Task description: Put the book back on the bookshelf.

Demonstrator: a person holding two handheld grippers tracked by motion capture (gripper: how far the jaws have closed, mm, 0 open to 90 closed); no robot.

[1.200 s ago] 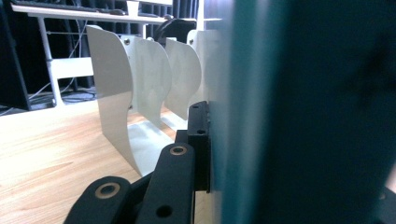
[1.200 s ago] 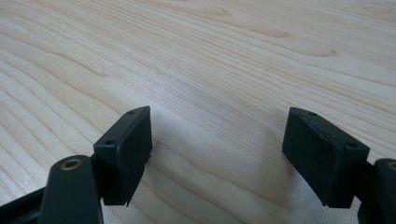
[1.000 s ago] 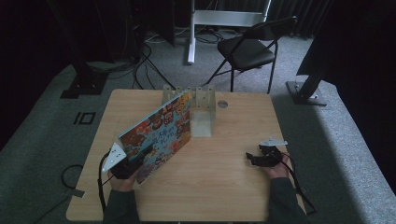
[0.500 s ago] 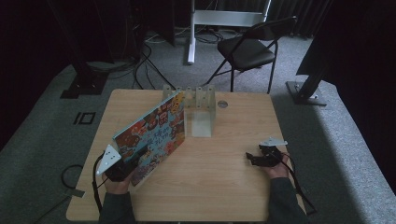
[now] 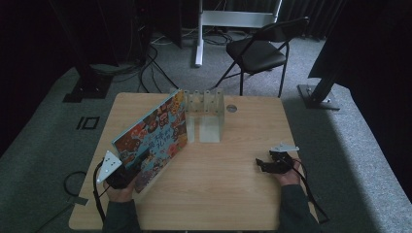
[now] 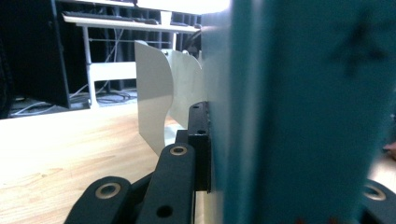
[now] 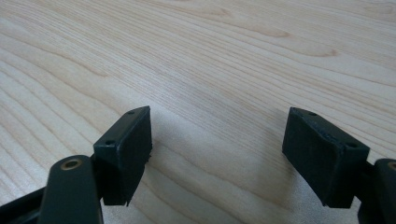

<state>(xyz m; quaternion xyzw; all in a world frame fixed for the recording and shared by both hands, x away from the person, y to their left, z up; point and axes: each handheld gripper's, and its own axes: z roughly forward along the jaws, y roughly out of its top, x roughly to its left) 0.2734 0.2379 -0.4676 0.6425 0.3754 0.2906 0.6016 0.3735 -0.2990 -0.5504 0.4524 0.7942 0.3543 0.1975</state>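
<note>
Dark curtains and grey carpet surround a pale wooden table (image 5: 214, 189), beyond which stands a black folding chair (image 5: 257, 53) among cables and the white base of a stand. On the table, toward its far edge, sits a white metal file rack with upright dividers (image 5: 206, 114), and a small round disc (image 5: 231, 108) lies just beside it on the right. A large thin picture book with a colourful cartoon cover (image 5: 155, 136) stands on its lower edge, tilted, its far corner touching or very near the leftmost divider of the rack (contact cannot be told for sure from above). The left tongs (image 5: 130, 174), held in the person's left hand at the near left of the table, are clenched on the near lower corner of the book; in the left gripper view one black jaw presses flat against the teal side of the book (image 6: 299, 112), with the white dividers (image 6: 154, 107) showing behind it. The right tongs (image 5: 265, 165) rest low over bare wood at the right, well apart from the book and rack, and in the right gripper view the right tongs (image 7: 217, 149) stand released, jaws wide with nothing between them
</note>
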